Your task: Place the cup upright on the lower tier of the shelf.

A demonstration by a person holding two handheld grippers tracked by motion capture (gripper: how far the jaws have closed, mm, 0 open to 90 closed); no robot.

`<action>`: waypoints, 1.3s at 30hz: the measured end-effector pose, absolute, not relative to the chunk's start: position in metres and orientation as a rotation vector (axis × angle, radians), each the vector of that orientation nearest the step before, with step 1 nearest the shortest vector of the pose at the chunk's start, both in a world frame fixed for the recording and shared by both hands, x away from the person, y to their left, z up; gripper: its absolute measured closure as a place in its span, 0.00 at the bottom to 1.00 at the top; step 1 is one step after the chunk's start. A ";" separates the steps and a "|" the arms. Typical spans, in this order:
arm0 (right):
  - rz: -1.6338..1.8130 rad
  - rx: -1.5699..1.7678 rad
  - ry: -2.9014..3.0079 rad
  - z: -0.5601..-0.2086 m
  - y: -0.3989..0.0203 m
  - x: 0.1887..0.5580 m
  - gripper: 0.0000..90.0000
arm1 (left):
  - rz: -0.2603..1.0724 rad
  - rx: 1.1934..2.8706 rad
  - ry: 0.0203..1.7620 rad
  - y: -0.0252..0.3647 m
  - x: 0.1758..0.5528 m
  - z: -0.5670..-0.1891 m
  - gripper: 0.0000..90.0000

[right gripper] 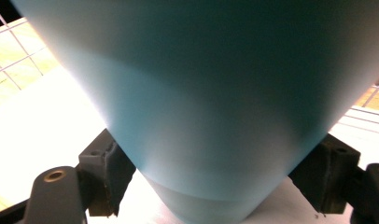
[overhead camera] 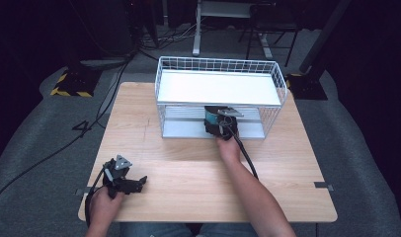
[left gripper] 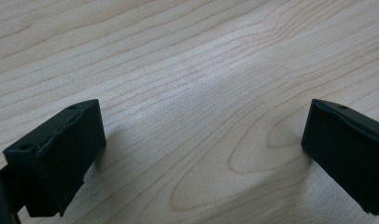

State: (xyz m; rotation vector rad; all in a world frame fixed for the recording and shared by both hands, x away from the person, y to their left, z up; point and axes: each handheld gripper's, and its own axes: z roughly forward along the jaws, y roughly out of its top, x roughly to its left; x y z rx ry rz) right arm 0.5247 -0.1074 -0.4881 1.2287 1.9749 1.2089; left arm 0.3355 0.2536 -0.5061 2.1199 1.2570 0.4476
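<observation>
A teal cup (overhead camera: 210, 118) sits at the front of the lower shelf (overhead camera: 183, 129) of a white wire rack (overhead camera: 161, 84). My right gripper (overhead camera: 217, 124) reaches into that shelf from the front. In the right gripper view the teal cup (right gripper: 211, 93) is very close, and my right gripper (right gripper: 218, 161) is shut on it, one jaw pressed against each side. My left gripper (overhead camera: 139, 183) rests low over the wooden table (overhead camera: 188, 168) near its front left corner. In the left gripper view my left gripper (left gripper: 201, 140) is open, with bare wood between its jaws.
The rack stands at the back middle of the table, and its white upper shelf (overhead camera: 218, 86) is bare. Wire walls enclose the sides and back. Cables trail from both grippers. Beyond the table are a dark floor, stands and cables.
</observation>
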 end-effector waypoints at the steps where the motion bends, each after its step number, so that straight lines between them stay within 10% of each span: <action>1: 1.205 1.221 1.997 -0.489 -0.108 0.525 0.20 | 0.447 2.120 1.257 0.254 0.335 -0.506 0.00; 39: 1.276 1.078 2.107 -0.440 -0.158 0.443 0.17 | 0.445 2.122 1.251 0.253 0.336 -0.506 0.00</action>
